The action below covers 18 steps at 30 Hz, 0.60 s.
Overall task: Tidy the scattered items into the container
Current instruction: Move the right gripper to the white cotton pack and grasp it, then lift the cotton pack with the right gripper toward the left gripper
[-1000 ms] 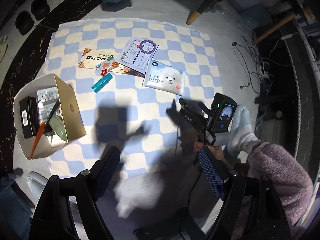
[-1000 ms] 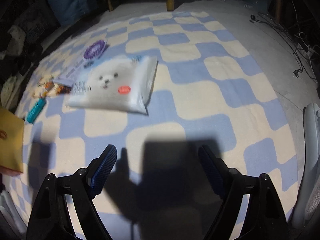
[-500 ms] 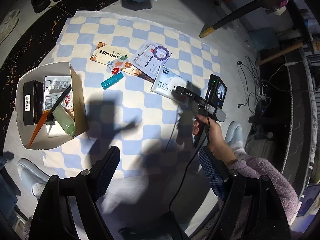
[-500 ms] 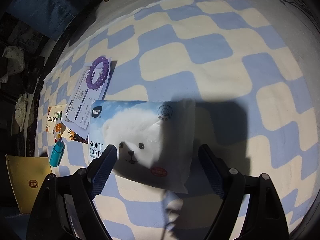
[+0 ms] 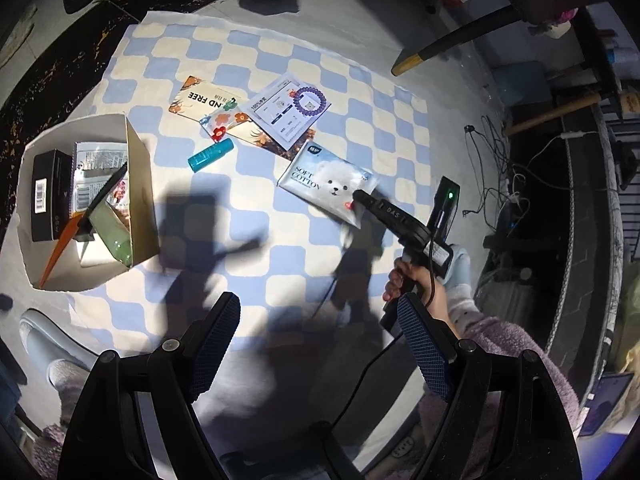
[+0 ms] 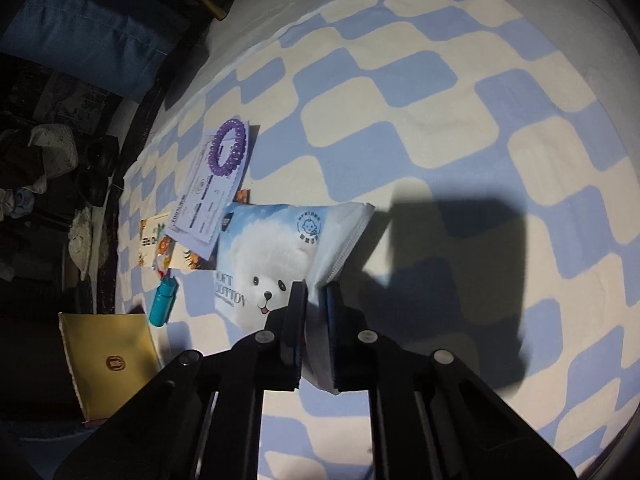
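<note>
The tissue pack (image 6: 276, 256), a soft, light, slick-filmed pouch lying on the checkered mat (image 6: 400, 120) at about four o'clock from the mat's middle in the left wrist view, looks best taken by its crimped edge, and there the right gripper (image 6: 316, 304) is closing, its pads already pinching the corner so the film bunches between them. At ten o'clock from the pack lie the hair-tie card (image 5: 288, 110), a floral card (image 5: 208, 100) and a teal tube (image 5: 211, 155). The box (image 5: 80, 200) sits at nine o'clock across bare mat, nothing blocking the way, while the left gripper (image 5: 320, 344) hangs spread and empty.
</note>
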{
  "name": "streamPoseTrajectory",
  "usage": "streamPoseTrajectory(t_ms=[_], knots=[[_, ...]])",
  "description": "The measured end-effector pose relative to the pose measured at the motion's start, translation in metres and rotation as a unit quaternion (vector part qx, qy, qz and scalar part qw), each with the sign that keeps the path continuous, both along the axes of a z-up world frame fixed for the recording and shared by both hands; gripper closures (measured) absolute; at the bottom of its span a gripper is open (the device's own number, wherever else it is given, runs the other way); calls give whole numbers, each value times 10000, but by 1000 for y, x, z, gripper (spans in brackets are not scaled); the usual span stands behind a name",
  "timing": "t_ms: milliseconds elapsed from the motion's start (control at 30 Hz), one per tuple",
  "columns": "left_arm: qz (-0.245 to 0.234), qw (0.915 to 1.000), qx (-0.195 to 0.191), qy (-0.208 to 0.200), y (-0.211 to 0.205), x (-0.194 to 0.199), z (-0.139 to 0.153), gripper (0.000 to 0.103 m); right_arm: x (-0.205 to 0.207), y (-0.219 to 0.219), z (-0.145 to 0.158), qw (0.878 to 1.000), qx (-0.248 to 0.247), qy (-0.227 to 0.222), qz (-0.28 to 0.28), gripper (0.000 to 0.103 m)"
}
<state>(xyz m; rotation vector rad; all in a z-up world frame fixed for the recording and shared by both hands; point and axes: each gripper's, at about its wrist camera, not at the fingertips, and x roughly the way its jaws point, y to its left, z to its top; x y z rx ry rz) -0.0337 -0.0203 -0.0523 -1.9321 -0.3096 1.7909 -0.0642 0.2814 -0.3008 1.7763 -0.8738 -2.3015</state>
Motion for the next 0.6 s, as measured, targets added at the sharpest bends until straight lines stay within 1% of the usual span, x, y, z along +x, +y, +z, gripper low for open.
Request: streamPoseTrajectory(t_ms=[133, 267, 333, 433, 500, 600], knots=[[141, 9994, 240, -228, -2, 2, -13, 23, 26, 8, 21, 9974, -626, 36, -368, 93], [220, 9981, 432, -368, 0, 1, -26, 23, 43, 13, 50, 9901, -1218, 135, -681, 94], [371, 9959, 662, -484, 1, -1, -35, 23, 48, 11, 68, 9883, -1351, 235, -674, 94], [663, 9901, 1081, -609, -1, -8, -47, 23, 55, 8, 95, 9840, -1591, 380, -702, 94], [866, 9857, 1336, -556, -1, -13, -52, 23, 63, 6, 110, 9774, -1896, 461, -815, 94], [1023, 9815, 1565, -420, -1, -21, -52, 23, 76, 4, 131, 9645, -2383, 552, -991, 94]])
